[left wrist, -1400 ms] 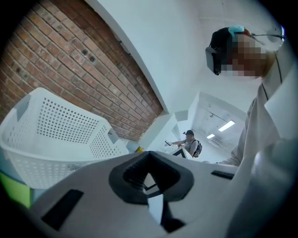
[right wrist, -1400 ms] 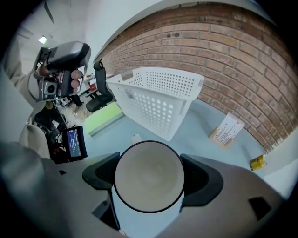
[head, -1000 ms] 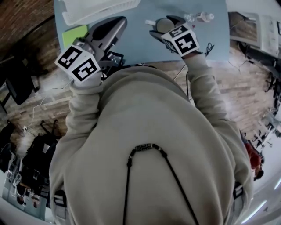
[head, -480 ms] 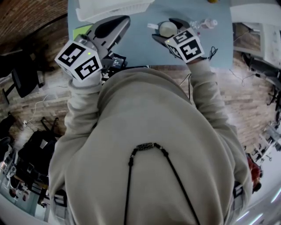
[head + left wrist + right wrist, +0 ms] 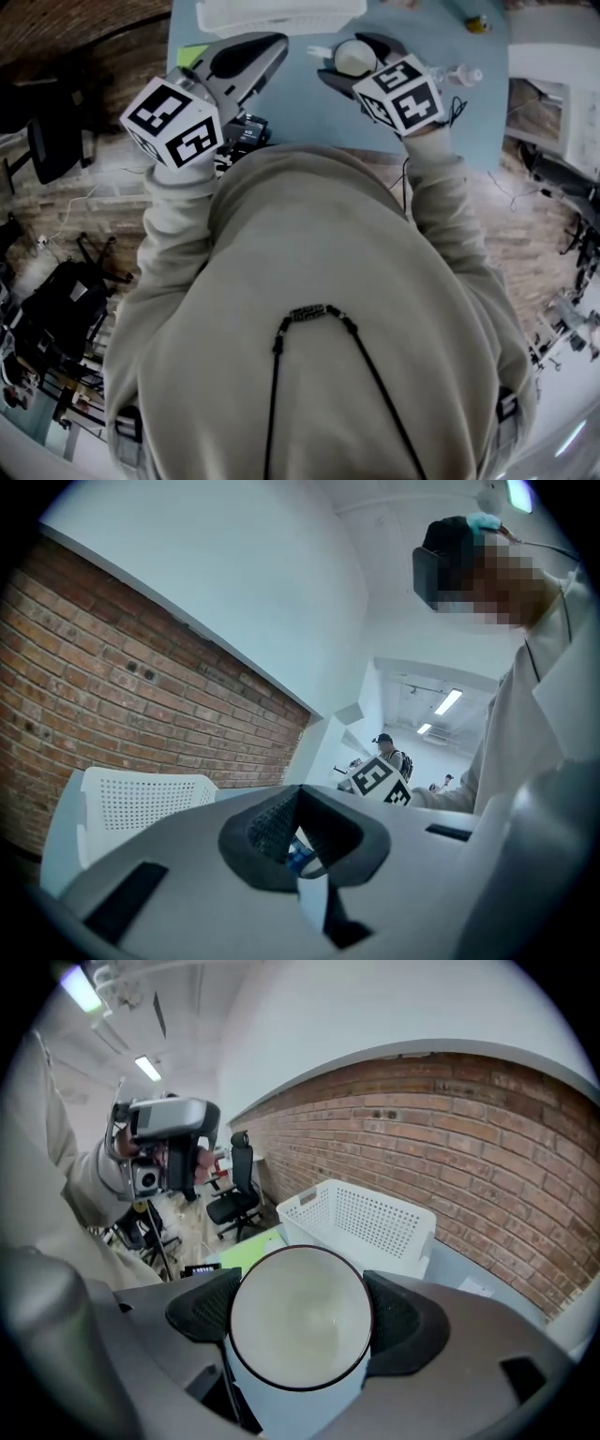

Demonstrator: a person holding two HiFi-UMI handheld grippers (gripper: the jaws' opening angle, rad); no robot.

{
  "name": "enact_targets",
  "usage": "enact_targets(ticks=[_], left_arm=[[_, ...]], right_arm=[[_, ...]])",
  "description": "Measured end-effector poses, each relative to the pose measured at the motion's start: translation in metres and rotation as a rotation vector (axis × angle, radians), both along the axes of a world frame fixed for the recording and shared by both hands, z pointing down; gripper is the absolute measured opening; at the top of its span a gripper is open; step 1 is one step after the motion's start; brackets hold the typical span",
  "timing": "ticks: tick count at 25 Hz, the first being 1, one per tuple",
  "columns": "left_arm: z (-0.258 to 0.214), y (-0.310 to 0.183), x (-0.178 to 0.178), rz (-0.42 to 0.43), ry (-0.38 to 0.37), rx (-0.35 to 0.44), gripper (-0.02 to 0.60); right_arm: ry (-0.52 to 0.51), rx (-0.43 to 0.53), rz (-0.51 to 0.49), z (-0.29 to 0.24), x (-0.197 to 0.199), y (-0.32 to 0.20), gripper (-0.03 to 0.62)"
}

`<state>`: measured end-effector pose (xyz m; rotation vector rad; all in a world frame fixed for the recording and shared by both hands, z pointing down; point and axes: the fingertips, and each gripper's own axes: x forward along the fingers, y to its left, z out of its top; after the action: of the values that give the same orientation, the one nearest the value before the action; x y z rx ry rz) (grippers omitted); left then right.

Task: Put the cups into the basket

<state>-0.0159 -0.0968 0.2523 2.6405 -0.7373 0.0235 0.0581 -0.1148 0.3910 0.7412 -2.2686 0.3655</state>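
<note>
The table [image 5: 300,108] fills the upper middle of the head view. The basket [image 5: 281,13] sits at top centre. Below it, the left gripper [image 5: 274,44] hangs left of the cup [image 5: 354,59], which is clamped in the right gripper [image 5: 356,53].

Both beige-sleeved arms [image 5: 441,206] stretched forward, side by side. Grey left gripper [image 5: 274,39]: jaws pressed together, nothing between. Grey right gripper [image 5: 354,56]: jaws clamped on round white dark-rimmed cup [image 5: 300,1321].
</note>
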Motion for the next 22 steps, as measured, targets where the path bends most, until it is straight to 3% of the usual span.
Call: enact_targets(ticks=[3, 7, 19, 22], left_arm=[[-0.007, -0.006, -0.007, 0.013, -0.017, 0.021, -0.005], [-0.012, -0.023, -0.028, -0.024, -0.012, 0.008, -0.005], [0.007, -0.07, -0.06, 0.037, 0.018, -0.042, -0.005], [0.015, -0.079, -0.066, 0.013, 0.025, -0.053, -0.005]], right_arm=[[-0.053, 0.007, 0.001, -0.017, -0.013, -0.011, 0.417], [-0.048, 0.038, -0.015, -0.035, -0.031, -0.024, 0.417], [-0.035, 0.025, 0.007, -0.046, -0.067, -0.075, 0.417], [-0.032, 0.017, 0.009, -0.045, -0.068, -0.08, 0.417]])
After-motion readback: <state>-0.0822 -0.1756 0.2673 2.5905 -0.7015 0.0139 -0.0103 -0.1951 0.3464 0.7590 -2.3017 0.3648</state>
